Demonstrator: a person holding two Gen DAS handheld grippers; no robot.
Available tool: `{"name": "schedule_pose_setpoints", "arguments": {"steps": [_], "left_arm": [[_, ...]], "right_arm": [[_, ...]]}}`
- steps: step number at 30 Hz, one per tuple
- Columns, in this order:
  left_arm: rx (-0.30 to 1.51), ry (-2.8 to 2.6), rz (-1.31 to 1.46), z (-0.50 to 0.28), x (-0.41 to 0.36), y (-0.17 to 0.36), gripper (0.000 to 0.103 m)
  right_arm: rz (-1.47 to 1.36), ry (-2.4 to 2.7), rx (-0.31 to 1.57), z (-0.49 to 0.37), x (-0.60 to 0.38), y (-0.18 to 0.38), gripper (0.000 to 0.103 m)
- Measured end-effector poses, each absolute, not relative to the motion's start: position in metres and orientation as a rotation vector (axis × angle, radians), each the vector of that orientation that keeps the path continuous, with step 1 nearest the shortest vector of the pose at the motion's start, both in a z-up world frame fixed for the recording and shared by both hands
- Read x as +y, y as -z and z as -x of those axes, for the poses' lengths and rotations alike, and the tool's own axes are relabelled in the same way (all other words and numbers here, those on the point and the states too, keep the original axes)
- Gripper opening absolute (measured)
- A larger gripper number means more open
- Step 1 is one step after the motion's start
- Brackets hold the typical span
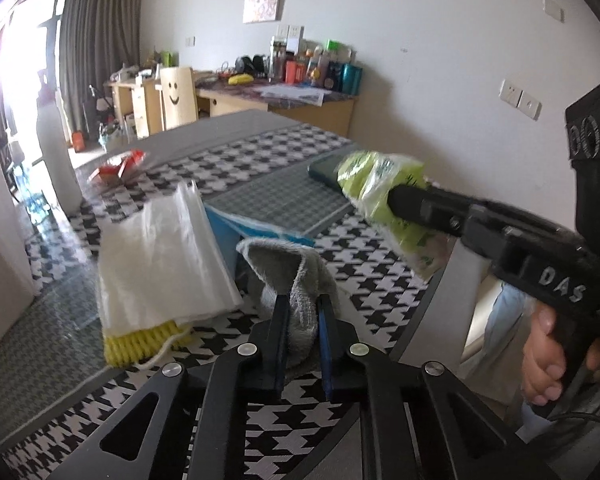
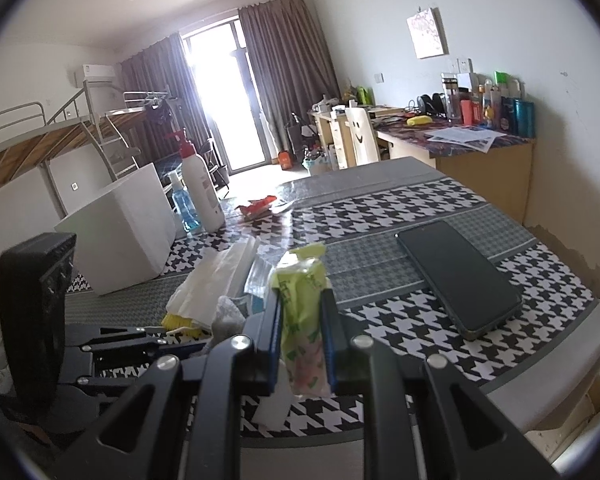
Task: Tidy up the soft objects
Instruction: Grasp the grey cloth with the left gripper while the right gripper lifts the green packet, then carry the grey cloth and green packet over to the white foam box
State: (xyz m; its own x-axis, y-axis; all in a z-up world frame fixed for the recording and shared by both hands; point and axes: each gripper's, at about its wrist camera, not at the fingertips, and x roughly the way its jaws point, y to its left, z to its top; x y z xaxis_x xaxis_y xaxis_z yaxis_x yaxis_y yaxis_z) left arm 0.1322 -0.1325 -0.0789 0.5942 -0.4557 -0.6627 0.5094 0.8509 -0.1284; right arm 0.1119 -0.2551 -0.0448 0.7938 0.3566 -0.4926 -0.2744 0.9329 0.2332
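Observation:
A grey fuzzy cloth (image 1: 296, 272) rises crumpled from the houndstooth tablecloth (image 1: 380, 280), and my left gripper (image 1: 303, 300) is shut on its lower part. In the right wrist view the same cloth (image 2: 228, 312) shows at the left gripper's tip (image 2: 210, 340). My right gripper (image 2: 302, 300) is shut on a green plastic tissue packet (image 2: 300, 320), held a little above the table. From the left wrist view the packet (image 1: 372, 176) sticks out of the right gripper (image 1: 396, 196). A white folded stack (image 1: 160, 252) lies on a yellow knitted piece (image 1: 140, 344) to the left.
A dark phone (image 2: 460, 276) lies on the table's right side. A white box (image 2: 120, 232), a white pump bottle (image 2: 200, 188) and a small blue bottle (image 2: 182, 208) stand at the far left. A red wrapper (image 2: 258, 204) lies farther back. A blue item (image 1: 236, 224) sits behind the cloth.

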Motion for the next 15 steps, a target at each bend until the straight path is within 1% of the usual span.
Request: {"name": "schedule_pose_setpoints", "arguments": {"steps": [9,15], "left_arm": [[0.641,0.533,-0.067,-0.119,-0.111,0.043,0.014],[0.599,0.491,-0.052,-0.120,-0.099,0.031,0.014]], "right_arm": [[-0.142,-0.353,0.527,-0.108,-0.249,0.033,0.022],[-0.113,-0.349,0.500,-0.106,-0.240,0.027,0.022]]}}
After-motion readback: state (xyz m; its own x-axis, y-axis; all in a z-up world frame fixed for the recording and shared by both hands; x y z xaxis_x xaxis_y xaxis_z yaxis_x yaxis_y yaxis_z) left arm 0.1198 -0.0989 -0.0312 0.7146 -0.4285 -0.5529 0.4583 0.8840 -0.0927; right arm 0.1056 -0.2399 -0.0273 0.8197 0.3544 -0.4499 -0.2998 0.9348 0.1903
